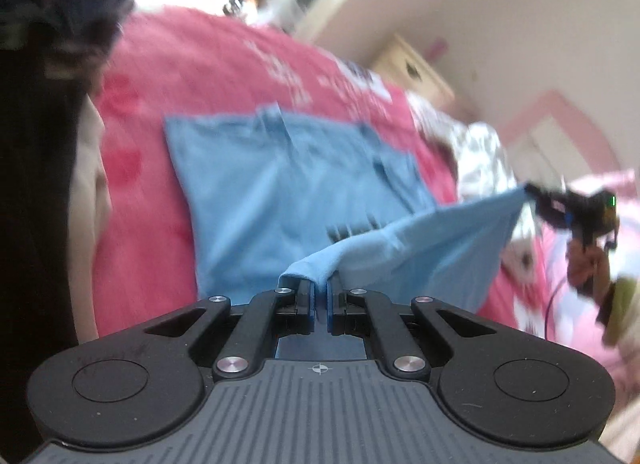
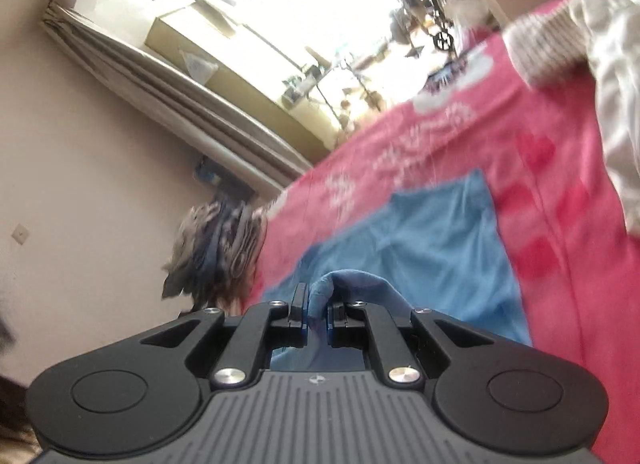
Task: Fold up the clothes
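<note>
One light blue garment (image 1: 280, 184) lay on the bed, spread over a single pink bedspread (image 1: 168, 224) printed with red hearts and white patterns. Two grippers were at work on it, one in each of the person's hands. A heap of other clothes (image 2: 216, 252) sat at the bed's far edge in the right wrist view, and a pale, silky bundle (image 1: 480, 160) lay beyond the garment in the left wrist view; how many pieces either held could not be counted.

Both views were smeared by motion blur, so the garment's seams and the bedspread's print were hard to read. A dark mass filled the left edge of the left wrist view and could not be identified. The window was blown out to white.

The left gripper (image 1: 319, 296) was pinched nearly closed on a bunched fold of the garment's near edge. The right gripper (image 2: 318, 310) was likewise clamped narrow on a bunched wad of the blue cloth. Seen from the left wrist, the right gripper (image 1: 536, 194) held a far corner, with the raised edge stretched between the two while the rest lay flat on the bedspread.
</note>
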`<state>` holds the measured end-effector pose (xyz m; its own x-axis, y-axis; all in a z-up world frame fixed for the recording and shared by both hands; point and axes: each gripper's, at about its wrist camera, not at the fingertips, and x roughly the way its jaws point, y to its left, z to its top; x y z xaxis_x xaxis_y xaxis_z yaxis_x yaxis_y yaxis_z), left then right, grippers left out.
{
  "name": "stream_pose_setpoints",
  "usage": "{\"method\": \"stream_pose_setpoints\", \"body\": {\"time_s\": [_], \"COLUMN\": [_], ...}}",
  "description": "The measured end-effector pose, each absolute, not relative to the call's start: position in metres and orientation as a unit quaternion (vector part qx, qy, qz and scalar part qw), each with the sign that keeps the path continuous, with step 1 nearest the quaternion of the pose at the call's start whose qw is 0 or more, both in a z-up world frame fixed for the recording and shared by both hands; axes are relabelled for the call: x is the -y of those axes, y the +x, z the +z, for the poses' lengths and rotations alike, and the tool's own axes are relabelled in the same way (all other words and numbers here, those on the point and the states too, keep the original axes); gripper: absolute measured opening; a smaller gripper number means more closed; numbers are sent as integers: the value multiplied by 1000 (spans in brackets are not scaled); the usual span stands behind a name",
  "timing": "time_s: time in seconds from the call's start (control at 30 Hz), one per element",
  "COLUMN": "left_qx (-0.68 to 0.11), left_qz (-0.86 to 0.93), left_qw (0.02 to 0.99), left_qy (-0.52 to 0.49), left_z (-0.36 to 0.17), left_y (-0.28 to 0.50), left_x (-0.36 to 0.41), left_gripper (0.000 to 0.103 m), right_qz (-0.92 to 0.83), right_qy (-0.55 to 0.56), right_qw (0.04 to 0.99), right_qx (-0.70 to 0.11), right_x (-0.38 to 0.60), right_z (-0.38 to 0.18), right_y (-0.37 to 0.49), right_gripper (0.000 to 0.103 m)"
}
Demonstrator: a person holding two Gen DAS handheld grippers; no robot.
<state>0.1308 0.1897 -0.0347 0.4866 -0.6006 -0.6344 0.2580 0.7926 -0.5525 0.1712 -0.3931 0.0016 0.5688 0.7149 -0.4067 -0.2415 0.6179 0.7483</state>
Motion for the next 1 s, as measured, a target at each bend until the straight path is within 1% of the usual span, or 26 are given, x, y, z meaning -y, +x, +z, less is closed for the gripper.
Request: {"method": "stream_pose_setpoints", "body": {"time_s": [0.17, 0.63, 1.0], "left_qx": [-411, -385, -390], "left_qz": [-210, -147, -117], "left_qw": [858, 869, 865], "left_qy": [-224, -274, -293], "left_z": [-39, -64, -88], "left_y": [165, 232, 263], "left_x": [-198, -219, -230], "left_gripper": [3, 3, 3], "right_qz": [278, 244, 224], "right_qy": [336, 359, 371], "right_qw": [833, 841, 839], "right_qx": [-342, -323, -328], "right_x": [391, 381, 373], "right_z": [-5, -41, -72], "right_y": [208, 294, 334], "right_gripper": [8, 7, 7]}}
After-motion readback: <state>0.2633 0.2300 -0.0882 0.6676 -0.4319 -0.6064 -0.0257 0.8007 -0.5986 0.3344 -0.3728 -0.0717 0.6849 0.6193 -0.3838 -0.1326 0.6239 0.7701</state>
